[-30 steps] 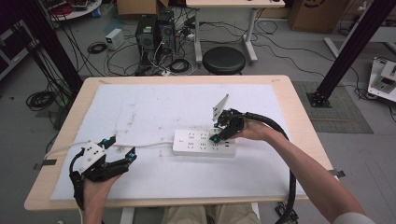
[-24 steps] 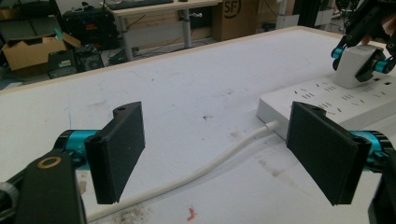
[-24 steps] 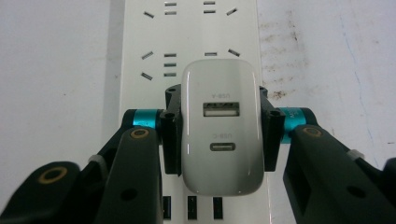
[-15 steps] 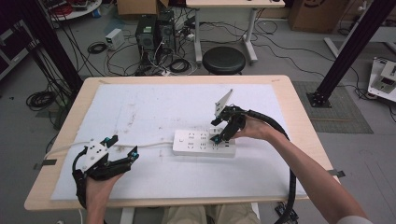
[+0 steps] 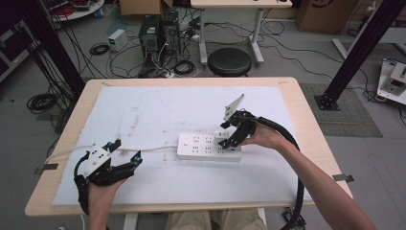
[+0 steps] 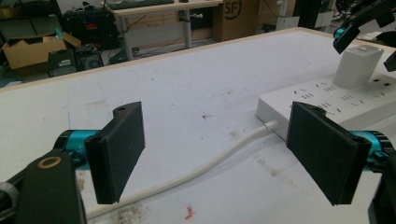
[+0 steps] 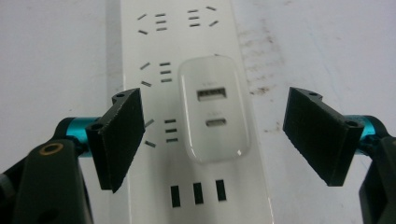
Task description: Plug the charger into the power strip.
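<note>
The right gripper (image 7: 212,140) has its jaws spread wide, one on each side of a white charger (image 7: 215,109) with clear gap on both sides, touching nothing. The charger sits plugged into a white power strip (image 7: 187,42), its face showing two ports, one above the other. From the high view that gripper (image 5: 230,136) hangs over the right end of the power strip (image 5: 203,146), held by the person's right hand (image 5: 263,136), with a thick black cable (image 5: 292,153) looping back along the forearm.

The left gripper (image 6: 217,149) also has its jaws wide apart and holds nothing. Between them I can see the strip's white cord (image 6: 201,170) lying on the surface and running to the near end of the power strip (image 6: 327,100), with the charger (image 6: 357,65) standing upright on it farther off. In the high view the left gripper (image 5: 127,153) rests low near the front left of the table (image 5: 306,110), well apart from the strip, with the cord (image 5: 158,150) running from the strip toward it.

A white mat (image 5: 167,105) covers most of the tabletop, marked with scuffs and dirty smudges. Beyond the table stand a black round stool (image 5: 230,61) and tangled cables on the floor.
</note>
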### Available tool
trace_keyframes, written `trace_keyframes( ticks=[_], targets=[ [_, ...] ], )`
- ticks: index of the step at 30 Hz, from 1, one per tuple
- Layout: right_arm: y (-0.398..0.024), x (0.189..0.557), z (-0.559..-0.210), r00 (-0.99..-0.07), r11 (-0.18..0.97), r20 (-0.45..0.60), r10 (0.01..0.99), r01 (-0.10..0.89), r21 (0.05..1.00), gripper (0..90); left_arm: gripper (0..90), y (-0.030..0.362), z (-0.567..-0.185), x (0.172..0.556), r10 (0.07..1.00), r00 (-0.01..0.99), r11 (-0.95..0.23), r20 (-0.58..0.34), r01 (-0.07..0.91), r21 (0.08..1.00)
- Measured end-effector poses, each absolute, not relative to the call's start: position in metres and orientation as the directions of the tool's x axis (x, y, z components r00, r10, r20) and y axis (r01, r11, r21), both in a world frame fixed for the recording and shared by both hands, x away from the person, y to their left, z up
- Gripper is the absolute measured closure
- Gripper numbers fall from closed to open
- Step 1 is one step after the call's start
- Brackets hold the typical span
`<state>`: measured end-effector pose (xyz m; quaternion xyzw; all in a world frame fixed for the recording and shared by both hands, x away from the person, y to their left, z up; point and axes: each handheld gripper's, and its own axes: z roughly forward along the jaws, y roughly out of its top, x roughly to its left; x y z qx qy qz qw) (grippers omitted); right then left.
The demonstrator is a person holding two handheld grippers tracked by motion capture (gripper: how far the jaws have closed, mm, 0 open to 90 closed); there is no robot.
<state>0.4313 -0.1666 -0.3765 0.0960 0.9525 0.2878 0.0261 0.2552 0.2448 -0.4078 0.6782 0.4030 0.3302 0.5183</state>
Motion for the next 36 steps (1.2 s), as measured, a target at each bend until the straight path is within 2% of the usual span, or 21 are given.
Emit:
trace_keyframes(
  ticks=[3,8,10,20,29,31,36],
  targets=[
    [-0.182,0.425,-0.373,-0.964,0.778,-0.004,0.265,0.211,0.592,21.2,19.6,0.244,-0.407,0.257,0.887,0.461,-0.142,0.033,0.204,0.969],
    [-0.195,0.416,-0.369,-0.948,0.73,-0.018,0.319,0.234,0.642,20.8,19.6,0.243,-0.406,0.26,0.884,0.466,-0.144,0.034,0.202,0.969],
    [-0.213,0.404,-0.366,-0.916,0.659,-0.018,0.4,0.274,0.701,20.8,19.6,0.241,-0.405,0.263,0.88,0.474,-0.15,0.037,0.202,0.968],
    [-0.249,0.374,-0.378,-0.835,0.498,0.007,0.55,0.335,0.8,20.8,19.6,0.237,-0.405,0.268,0.874,0.485,-0.159,0.039,0.209,0.965],
    [-0.273,0.353,-0.382,-0.749,0.376,-0.012,0.662,0.318,0.87,20.8,19.6,0.238,-0.406,0.273,0.872,0.488,-0.158,0.037,0.209,0.965],
    [-0.281,0.343,-0.382,-0.702,0.315,-0.009,0.712,0.308,0.898,20.8,19.6,0.238,-0.406,0.274,0.873,0.486,-0.155,0.036,0.206,0.966],
    [-0.29,0.335,-0.385,-0.659,0.24,0.02,0.752,0.302,0.923,20.8,19.6,0.236,-0.407,0.275,0.872,0.488,-0.157,0.035,0.21,0.965]
  ],
)
